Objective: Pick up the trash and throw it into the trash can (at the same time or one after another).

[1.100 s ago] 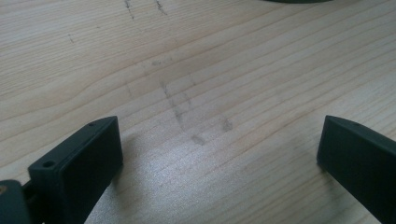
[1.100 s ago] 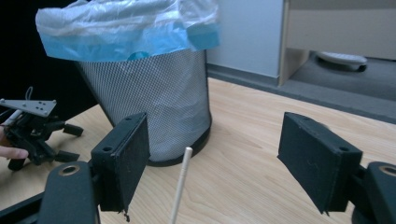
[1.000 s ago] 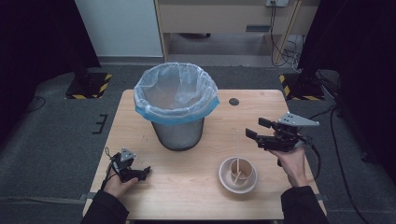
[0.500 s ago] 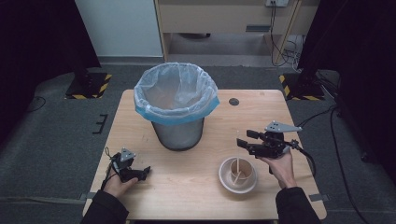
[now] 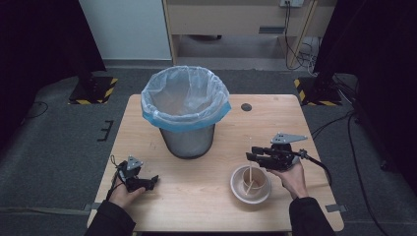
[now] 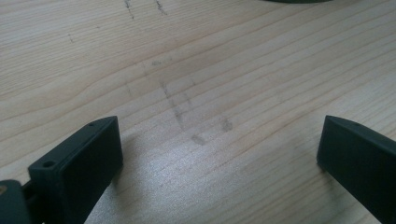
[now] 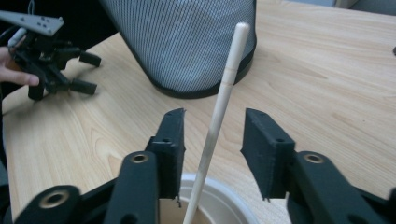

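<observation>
Surface (image 5: 206, 189): pale wood top with rounded corners, visible grain, and faint dark scuff marks in the left gripper view; a small dark round spot (image 5: 246, 106) lies near its far edge, right of centre. Room: dark grey carpet floor (image 5: 64, 142) all round, black drapes at both sides, a white panel (image 5: 125, 29) and a wooden cabinet (image 5: 236, 19) along the far wall, two black stand bases with yellow-black hazard tape (image 5: 93, 91) off the far corners, cables on the floor at right. A grey mesh bin (image 5: 187, 113) with a white liner and blue band stands at mid-surface, slightly toward the far edge. A cream paper bowl (image 5: 251, 185) sits near the near edge, right of centre, with a light wooden stick (image 7: 219, 102) standing tilted in it, its top leaning toward the bin. Right hand-held gripper (image 5: 252, 156) hangs just above the bowl's far rim, level, pointing toward the left edge; its jaws have just been closing, and in the right gripper view the stick stands between them with a gap on each side, so they are not yet clamped. Left hand-held gripper (image 5: 150, 181) rests near the near-left corner, jaws spread wide over bare wood, holding nothing.
</observation>
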Action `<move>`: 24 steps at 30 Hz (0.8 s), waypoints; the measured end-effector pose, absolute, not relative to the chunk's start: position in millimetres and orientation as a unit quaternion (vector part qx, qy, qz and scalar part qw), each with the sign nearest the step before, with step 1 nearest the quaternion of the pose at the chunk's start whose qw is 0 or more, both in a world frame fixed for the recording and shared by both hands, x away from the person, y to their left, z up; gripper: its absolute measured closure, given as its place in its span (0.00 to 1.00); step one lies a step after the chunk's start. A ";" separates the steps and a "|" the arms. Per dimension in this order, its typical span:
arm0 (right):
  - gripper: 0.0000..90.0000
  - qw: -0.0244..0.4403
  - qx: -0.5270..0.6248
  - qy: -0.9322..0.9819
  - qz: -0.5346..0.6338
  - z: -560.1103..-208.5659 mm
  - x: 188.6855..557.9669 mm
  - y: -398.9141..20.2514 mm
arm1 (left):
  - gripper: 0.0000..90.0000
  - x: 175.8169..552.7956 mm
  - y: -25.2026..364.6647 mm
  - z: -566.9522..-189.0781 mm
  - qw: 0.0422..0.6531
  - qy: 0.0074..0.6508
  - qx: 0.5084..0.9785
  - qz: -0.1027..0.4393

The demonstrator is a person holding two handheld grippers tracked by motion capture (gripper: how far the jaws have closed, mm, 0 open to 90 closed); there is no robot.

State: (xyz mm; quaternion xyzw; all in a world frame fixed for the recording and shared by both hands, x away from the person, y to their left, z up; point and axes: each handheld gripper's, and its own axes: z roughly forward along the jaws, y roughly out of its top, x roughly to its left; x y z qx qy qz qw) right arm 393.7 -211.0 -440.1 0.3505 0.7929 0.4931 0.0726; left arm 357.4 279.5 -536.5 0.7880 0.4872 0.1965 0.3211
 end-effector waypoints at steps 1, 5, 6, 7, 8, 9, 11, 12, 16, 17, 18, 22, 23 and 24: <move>0.73 0.069 0.349 0.796 0.491 -440.9 393.8 -210.4 | 0.00 357.4 279.5 -536.5 0.321 0.487 0.788 0.196; 0.79 0.061 0.349 0.798 0.488 -441.6 393.9 -209.2 | 0.00 357.4 279.5 -536.5 0.321 0.487 0.788 0.197; 0.81 0.059 0.349 0.799 0.486 -441.7 394.2 -209.2 | 0.00 357.4 279.5 -536.5 0.321 0.487 0.788 0.196; 0.84 0.056 0.349 0.800 0.484 -441.8 394.2 -209.1 | 0.00 357.4 279.5 -536.5 0.321 0.487 0.788 0.197; 0.85 0.054 0.349 0.801 0.483 -441.7 394.2 -209.2 | 0.00 357.4 279.5 -536.5 0.321 0.487 0.788 0.197; 0.87 0.054 0.349 0.801 0.484 -441.5 394.3 -209.4 | 0.00 357.4 279.5 -536.5 0.321 0.487 0.788 0.197; 0.91 0.050 0.349 0.800 0.485 -440.7 394.3 -209.9 | 0.00 357.4 279.5 -536.5 0.321 0.487 0.788 0.197; 0.91 0.050 0.349 0.800 0.485 -440.7 394.3 -209.9 | 0.00 357.4 279.5 -536.5 0.321 0.487 0.788 0.197; 0.93 0.041 0.352 0.796 0.490 -438.2 394.5 -211.6 | 0.00 357.4 279.5 -536.5 0.321 0.487 0.788 0.196; 0.94 0.041 0.353 0.795 0.492 -437.2 394.5 -212.5 | 0.00 357.4 279.5 -536.5 0.321 0.487 0.788 0.197; 0.94 0.041 0.353 0.793 0.494 -435.6 394.3 -214.0 | 0.00 357.4 279.5 -536.5 0.321 0.487 0.788 0.197; 0.94 0.043 0.354 0.788 0.503 -431.9 393.9 -217.5 | 0.00 357.4 279.5 -536.5 0.321 0.487 0.788 0.197; 0.94 0.044 0.355 0.782 0.510 -428.9 393.6 -220.5 | 0.00 357.4 279.5 -536.5 0.321 0.487 0.788 0.196; 0.94 0.044 0.355 0.780 0.514 -427.6 393.5 -221.7 | 0.00 357.4 279.5 -536.5 0.321 0.487 0.788 0.196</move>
